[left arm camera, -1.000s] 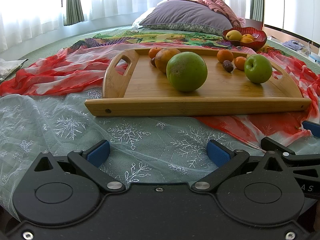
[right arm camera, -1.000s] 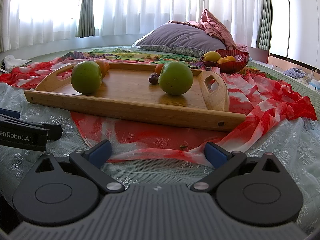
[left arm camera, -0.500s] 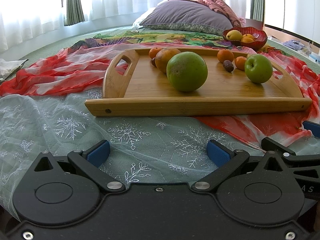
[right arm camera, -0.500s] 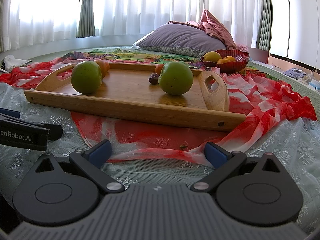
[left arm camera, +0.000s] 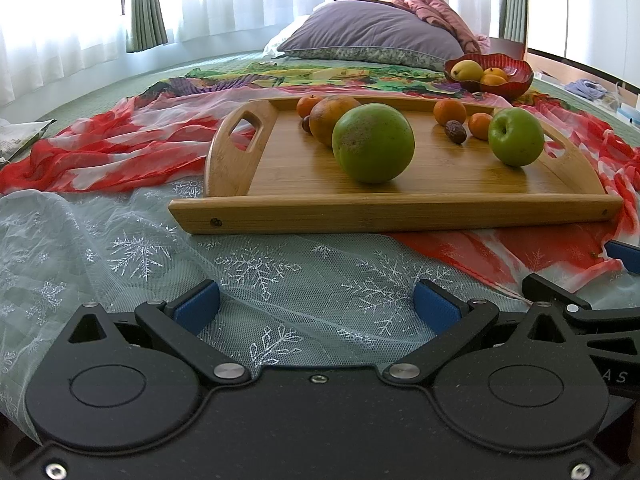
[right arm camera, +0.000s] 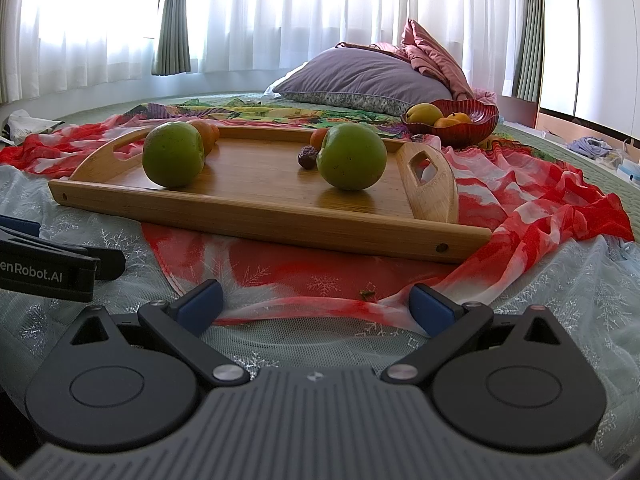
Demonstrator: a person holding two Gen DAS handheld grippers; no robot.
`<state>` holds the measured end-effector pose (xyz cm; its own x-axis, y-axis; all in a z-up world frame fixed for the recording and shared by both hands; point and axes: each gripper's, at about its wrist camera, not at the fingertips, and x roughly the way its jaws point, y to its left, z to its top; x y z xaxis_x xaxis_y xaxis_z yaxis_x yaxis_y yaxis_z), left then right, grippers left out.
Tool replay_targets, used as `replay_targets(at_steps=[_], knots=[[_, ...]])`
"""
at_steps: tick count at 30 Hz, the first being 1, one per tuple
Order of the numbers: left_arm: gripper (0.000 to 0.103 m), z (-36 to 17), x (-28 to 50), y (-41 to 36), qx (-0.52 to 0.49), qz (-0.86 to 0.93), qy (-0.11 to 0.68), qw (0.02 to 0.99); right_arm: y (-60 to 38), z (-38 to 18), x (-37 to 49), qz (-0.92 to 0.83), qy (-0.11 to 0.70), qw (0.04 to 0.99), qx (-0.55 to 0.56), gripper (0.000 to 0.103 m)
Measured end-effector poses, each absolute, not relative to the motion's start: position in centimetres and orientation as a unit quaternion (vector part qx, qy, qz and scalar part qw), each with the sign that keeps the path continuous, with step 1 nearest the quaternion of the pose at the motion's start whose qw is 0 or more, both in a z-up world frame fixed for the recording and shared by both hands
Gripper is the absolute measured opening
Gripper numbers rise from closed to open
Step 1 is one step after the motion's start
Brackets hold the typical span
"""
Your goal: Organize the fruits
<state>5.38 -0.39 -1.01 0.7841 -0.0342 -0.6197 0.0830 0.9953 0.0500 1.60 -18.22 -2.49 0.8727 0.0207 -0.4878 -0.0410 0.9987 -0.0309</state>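
A wooden tray (left arm camera: 392,212) lies on the bed ahead of both grippers; it also shows in the right wrist view (right arm camera: 280,220). On it are a large green fruit (left arm camera: 373,149), a green apple (left arm camera: 516,137), a brownish orange fruit (left arm camera: 328,118), small oranges (left arm camera: 449,112) and a dark date (left arm camera: 456,131). A red bowl (left arm camera: 512,80) with yellow and orange fruit stands behind the tray. My left gripper (left arm camera: 316,306) is open and empty, low over the snowflake netting. My right gripper (right arm camera: 314,304) is open and empty, short of the tray's near edge.
A red and white scarf (right arm camera: 540,196) spreads under and around the tray. A purple pillow (left arm camera: 372,36) and pink bedding lie at the back. Papers (left arm camera: 20,140) lie at the far left. The other gripper's black arm (right arm camera: 44,268) shows at the left of the right wrist view.
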Motion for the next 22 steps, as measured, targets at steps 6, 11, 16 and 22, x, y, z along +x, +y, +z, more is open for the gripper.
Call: replay_targets(at_steps=[6, 11, 16, 22], knots=[[0.103, -1.01, 5.38, -0.4, 0.038, -0.031, 0.326, 0.944, -18.23, -2.5, 1.59, 0.016, 0.252, 0.967, -0.02, 0.103], [0.103, -0.98, 5.37, -0.42, 0.039, -0.032, 0.326, 0.944, -18.23, -2.5, 1.59, 0.016, 0.252, 0.967, -0.02, 0.103], [0.103, -0.98, 5.36, -0.43, 0.039, -0.034, 0.324, 0.945, -18.23, -2.51, 1.6, 0.016, 0.251, 0.968, -0.02, 0.103], [0.103, -0.96, 5.27, -0.44, 0.04, -0.035, 0.323, 0.945, -18.23, -2.52, 1.59, 0.016, 0.251, 0.968, -0.02, 0.103]])
